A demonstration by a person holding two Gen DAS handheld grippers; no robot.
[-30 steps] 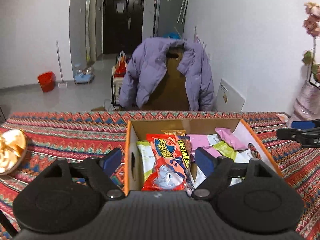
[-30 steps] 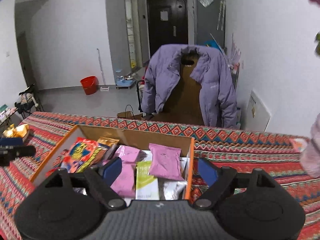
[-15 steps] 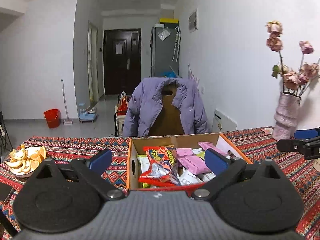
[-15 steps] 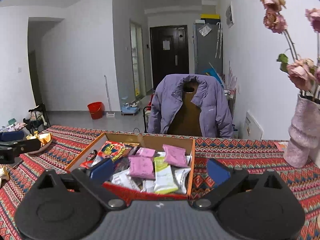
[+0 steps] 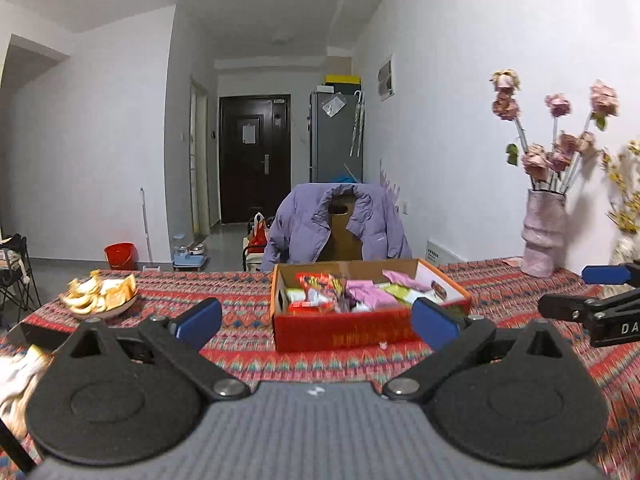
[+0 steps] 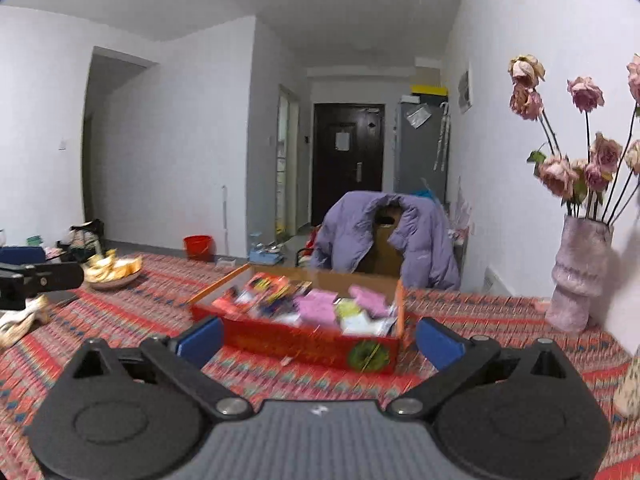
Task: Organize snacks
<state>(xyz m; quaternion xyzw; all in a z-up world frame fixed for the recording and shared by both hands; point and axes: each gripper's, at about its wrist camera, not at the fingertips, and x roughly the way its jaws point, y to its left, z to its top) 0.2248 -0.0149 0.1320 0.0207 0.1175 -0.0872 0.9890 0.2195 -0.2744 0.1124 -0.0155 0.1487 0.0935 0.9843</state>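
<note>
Left wrist view: your left gripper [image 5: 316,322] stands spread wide, nothing between its blue pads. The red-fronted open cardboard box [image 5: 360,330] sits centre frame on the patterned red tablecloth [image 5: 240,344], packed with loose snack packets [image 5: 352,292]. Those foil and plastic packets look light, soft and slippery, so pinch a flat sealed edge, not the puffed middle. A plate of orange peel [image 5: 100,300] lies left, well apart; the right gripper [image 5: 592,304] pokes in at the right edge.

Right wrist view: that gripper is equally wide and empty, with the box centre frame. The pink ribbed vase of dried roses [image 6: 576,276] at the right looks tippy, so swing clear.
</note>
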